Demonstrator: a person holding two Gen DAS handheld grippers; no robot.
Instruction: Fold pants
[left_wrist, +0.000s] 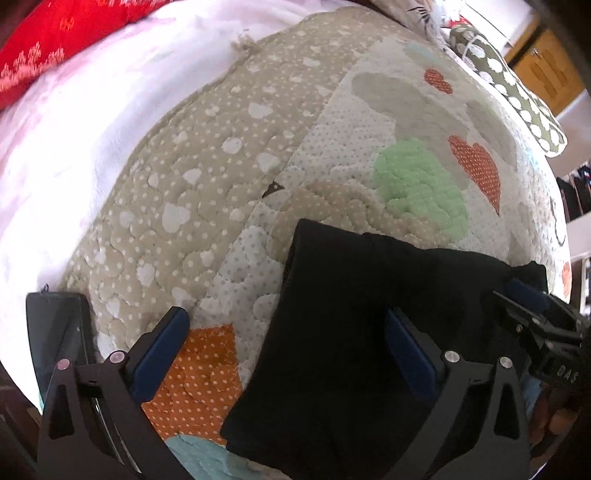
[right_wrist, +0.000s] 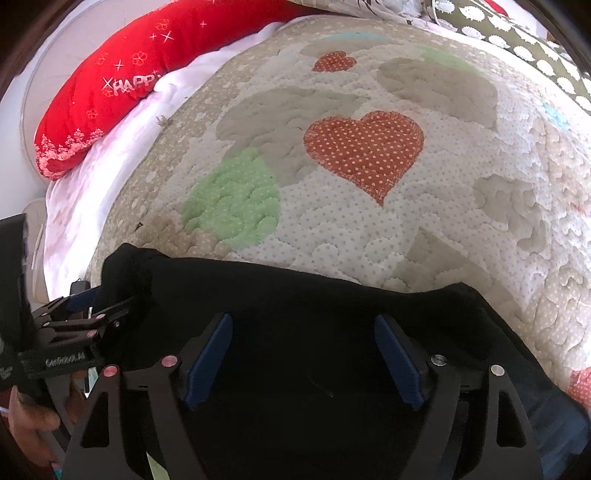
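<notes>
Black pants (right_wrist: 295, 332) lie folded flat on a quilted bedcover (right_wrist: 369, 229) patterned with orange hearts and a green patch. In the right wrist view they fill the field from about 3 o'clock round to 9 o'clock. The right gripper (right_wrist: 303, 354) hangs directly over the cloth, its blue pads (right_wrist: 208, 354) spread apart with nothing pinched between them. In the left wrist view the left gripper (left_wrist: 284, 350) straddles the garment's 9 o'clock edge, jaws wide, one pad over the quilt, the other over the black fabric; contact with the cloth cannot be confirmed. A red pillow (right_wrist: 110, 92) sits at 10 o'clock, and a dark phone-like slab (left_wrist: 55, 332) lies at 8 o'clock in the left view.
</notes>
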